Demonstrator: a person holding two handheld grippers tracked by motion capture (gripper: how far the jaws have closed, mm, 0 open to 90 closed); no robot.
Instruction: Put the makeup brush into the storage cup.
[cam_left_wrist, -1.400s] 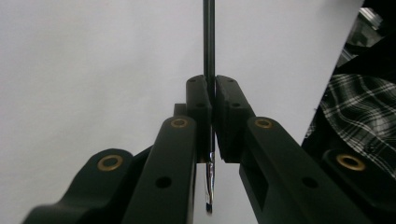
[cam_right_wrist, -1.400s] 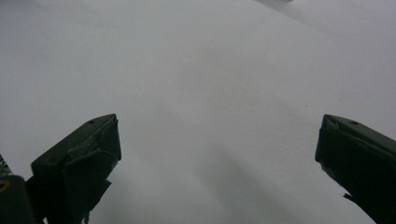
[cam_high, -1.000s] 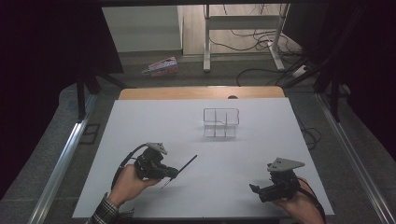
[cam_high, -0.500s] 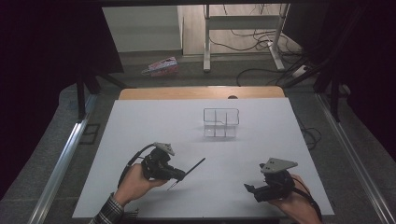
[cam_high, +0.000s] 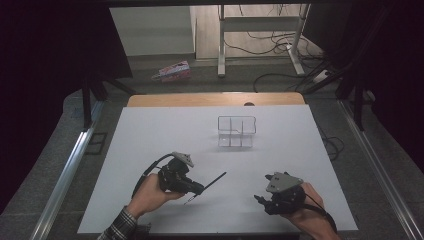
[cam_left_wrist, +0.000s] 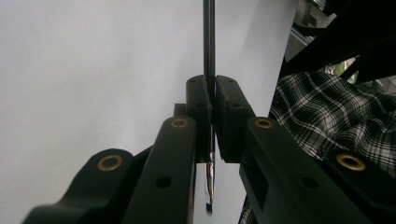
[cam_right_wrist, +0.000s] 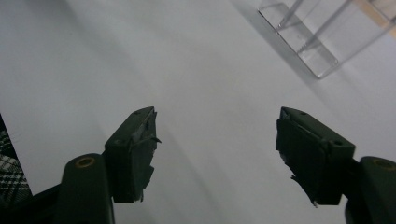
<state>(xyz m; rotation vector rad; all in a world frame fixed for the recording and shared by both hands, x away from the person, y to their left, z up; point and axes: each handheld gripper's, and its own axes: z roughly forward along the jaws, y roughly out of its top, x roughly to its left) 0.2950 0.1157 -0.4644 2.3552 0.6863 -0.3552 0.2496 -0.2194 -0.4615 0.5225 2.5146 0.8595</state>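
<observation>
Right gripper (cam_right_wrist: 217, 154): jaws apart, lately closing, nothing between them, above the white table (cam_right_wrist: 140, 56). Clear box (cam_right_wrist: 308, 32) at upper right; plaid sleeve (cam_right_wrist: 11, 177) at lower left.

The white desk (cam_high: 150, 145) is evenly lit from above while the room around it falls into deep black. Shadows on the desk are soft and faint. In both gripper views the near black jaws are slightly blurred, and the white surface shows a grey falloff toward the corners.
</observation>
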